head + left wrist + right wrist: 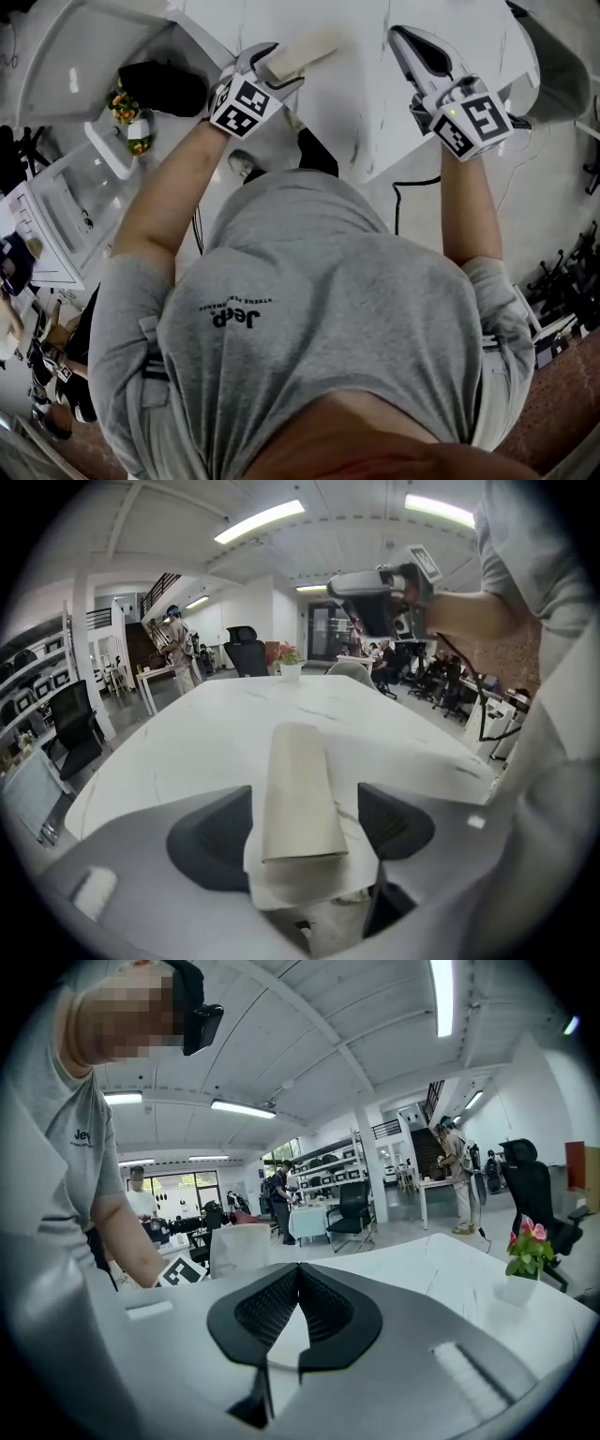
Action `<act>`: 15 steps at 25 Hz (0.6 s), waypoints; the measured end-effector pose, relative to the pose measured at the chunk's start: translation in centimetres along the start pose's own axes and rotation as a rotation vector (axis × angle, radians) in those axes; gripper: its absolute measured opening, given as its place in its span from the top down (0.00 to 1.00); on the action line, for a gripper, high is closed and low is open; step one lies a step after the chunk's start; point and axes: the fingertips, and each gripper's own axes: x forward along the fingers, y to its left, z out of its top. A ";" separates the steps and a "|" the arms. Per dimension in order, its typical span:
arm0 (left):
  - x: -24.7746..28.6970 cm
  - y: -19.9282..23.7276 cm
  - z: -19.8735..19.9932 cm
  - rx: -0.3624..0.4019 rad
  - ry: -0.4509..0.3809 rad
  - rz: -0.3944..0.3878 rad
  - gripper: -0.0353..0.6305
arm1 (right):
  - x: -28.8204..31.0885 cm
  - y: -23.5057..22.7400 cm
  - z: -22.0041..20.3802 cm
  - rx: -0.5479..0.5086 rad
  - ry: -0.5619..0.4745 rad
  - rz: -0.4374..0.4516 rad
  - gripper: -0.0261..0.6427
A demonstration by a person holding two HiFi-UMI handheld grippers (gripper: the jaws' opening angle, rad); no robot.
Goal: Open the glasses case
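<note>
A beige glasses case (300, 794) lies shut on the white table (216, 724), close to its near edge. My left gripper (305, 808) is open and straddles the case's near end, with a narrow gap showing at each pad. From the head view the case (302, 52) sticks out past the left gripper (272, 64). My right gripper (298, 1269) is shut with nothing in it and hovers over the table to the right (401, 37). It shows raised in the left gripper view (375, 592).
A small potted plant (289, 663) stands at the table's far end (525, 1251). Office chairs (70, 728) ring the table. A person in a grey shirt (319, 319) fills the near side. Black cables (408, 192) hang below the table's edge.
</note>
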 end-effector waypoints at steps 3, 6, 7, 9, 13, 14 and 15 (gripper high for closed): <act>0.2 0.1 -0.4 -0.004 0.008 0.014 0.38 | 0.1 0.1 -0.3 0.007 0.007 0.004 0.96; 0.0 0.2 -1.0 -0.001 0.021 0.030 0.44 | 0.3 0.5 -0.5 0.009 0.007 0.013 0.96; 0.1 0.2 -1.2 0.002 0.025 0.033 0.47 | 0.3 0.6 -0.6 0.009 0.006 0.016 0.96; 0.1 0.2 -1.3 0.005 0.027 0.035 0.49 | 0.4 0.8 -0.7 0.009 0.006 0.021 0.95; 0.1 0.4 -1.2 -0.021 0.017 0.026 0.49 | 0.3 1.1 -1.1 0.011 0.008 0.026 0.96; 0.0 0.4 -1.1 -0.034 0.009 0.018 0.49 | 0.2 1.1 -1.1 0.012 0.009 0.025 0.95; 0.0 0.4 -1.0 -0.051 0.001 0.006 0.49 | 0.1 1.1 -1.2 0.012 0.010 0.024 0.95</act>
